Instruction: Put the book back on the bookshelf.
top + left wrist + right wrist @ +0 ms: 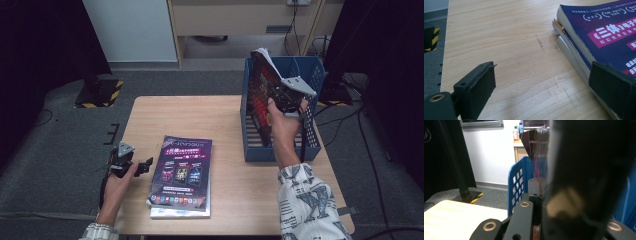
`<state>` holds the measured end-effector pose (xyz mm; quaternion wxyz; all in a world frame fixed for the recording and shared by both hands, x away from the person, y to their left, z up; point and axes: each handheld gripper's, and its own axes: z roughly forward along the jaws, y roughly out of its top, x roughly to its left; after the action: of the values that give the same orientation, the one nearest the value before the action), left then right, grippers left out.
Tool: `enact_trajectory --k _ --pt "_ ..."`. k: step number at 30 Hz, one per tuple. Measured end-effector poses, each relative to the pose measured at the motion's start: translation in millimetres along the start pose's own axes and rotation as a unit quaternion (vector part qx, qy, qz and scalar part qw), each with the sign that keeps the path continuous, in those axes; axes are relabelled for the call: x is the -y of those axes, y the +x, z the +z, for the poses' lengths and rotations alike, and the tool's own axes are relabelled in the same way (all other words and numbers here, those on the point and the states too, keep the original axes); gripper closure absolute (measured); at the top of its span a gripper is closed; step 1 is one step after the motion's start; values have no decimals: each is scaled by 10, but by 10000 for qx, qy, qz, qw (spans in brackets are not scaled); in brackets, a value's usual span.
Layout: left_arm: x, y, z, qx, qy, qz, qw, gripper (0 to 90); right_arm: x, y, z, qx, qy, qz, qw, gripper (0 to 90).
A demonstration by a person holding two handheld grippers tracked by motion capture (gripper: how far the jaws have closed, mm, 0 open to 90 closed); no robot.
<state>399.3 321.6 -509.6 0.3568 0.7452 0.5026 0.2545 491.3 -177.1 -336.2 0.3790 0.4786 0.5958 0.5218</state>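
A dark-covered book (259, 85) stands upright and tilted over the blue slotted crate (280, 151) at the table's right, its lower edge inside the crate. My right gripper (283, 98) is shut on its near edge. In the right gripper view the book (584, 170) blocks most of the picture, with the crate wall (516, 182) behind it. A stack of books (182, 176) with a purple cover on top lies flat at the front middle. My left gripper (143, 166) rests low on the table just left of the stack, open, with bare wood between its jaws (541, 87) and the stack (599, 32) beside its right jaw.
The wooden table (200, 115) has bare room at its back left. A yellow-and-black striped stand base (100, 93) sits on the grey floor beyond the left corner. Cables trail on the floor at the right, and a wooden cabinet (240, 20) stands behind.
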Motion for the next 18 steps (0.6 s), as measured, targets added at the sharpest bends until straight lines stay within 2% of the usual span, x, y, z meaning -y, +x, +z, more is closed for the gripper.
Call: enact_trajectory --k 11,18 --pt "1 -6 14 6 22 31 10000 68 268 -12 119 59 79 -2 10000 869" --pt "-2 -12 13 10 20 43 10000 68 343 10 147 91 70 -74 9999 869"
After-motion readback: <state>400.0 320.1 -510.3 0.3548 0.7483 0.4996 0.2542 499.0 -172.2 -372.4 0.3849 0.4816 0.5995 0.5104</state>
